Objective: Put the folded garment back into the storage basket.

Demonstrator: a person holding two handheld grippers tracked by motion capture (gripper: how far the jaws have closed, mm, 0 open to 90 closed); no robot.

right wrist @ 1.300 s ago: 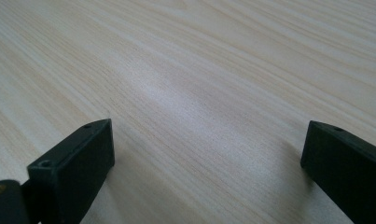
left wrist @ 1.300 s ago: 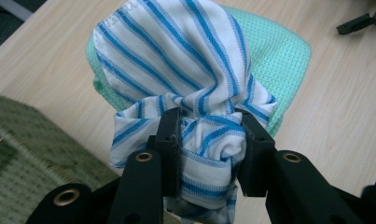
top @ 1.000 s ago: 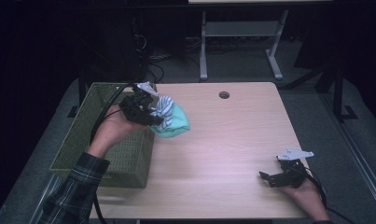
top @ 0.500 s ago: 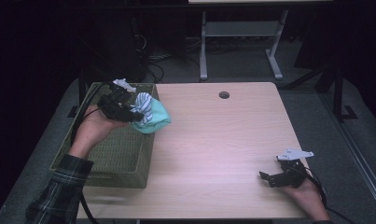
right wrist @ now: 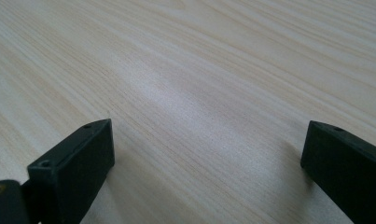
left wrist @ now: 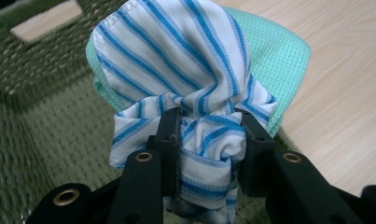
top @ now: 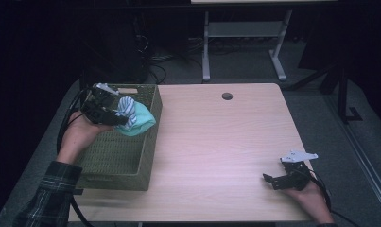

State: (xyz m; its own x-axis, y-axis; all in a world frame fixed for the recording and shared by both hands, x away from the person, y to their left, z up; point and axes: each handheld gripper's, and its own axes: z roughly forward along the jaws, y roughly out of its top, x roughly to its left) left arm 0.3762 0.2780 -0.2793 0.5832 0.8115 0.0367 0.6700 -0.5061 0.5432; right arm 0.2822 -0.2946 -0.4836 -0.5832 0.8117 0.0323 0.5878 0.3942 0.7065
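Your left hand-held gripper (left wrist: 209, 140) clamps a blue-striped white cloth (left wrist: 185, 70) bundled with a mint-green waffle cloth (left wrist: 279, 60) above the green woven basket (top: 126, 161); your right hand-held gripper (right wrist: 204, 154) rests wide open on the pale wooden counter (top: 216, 142).

The striped cloth (left wrist: 185, 88) is hiding most of the green cloth (left wrist: 279, 60); the basket (left wrist: 41, 140) is blurring leftward.

Left claw (left wrist: 209, 154) clamps bunched blue-striped white cloth (left wrist: 185, 70) with mint-green cloth (left wrist: 279, 60) behind it, above green woven basket (left wrist: 45, 121); desk (left wrist: 344, 116) at right
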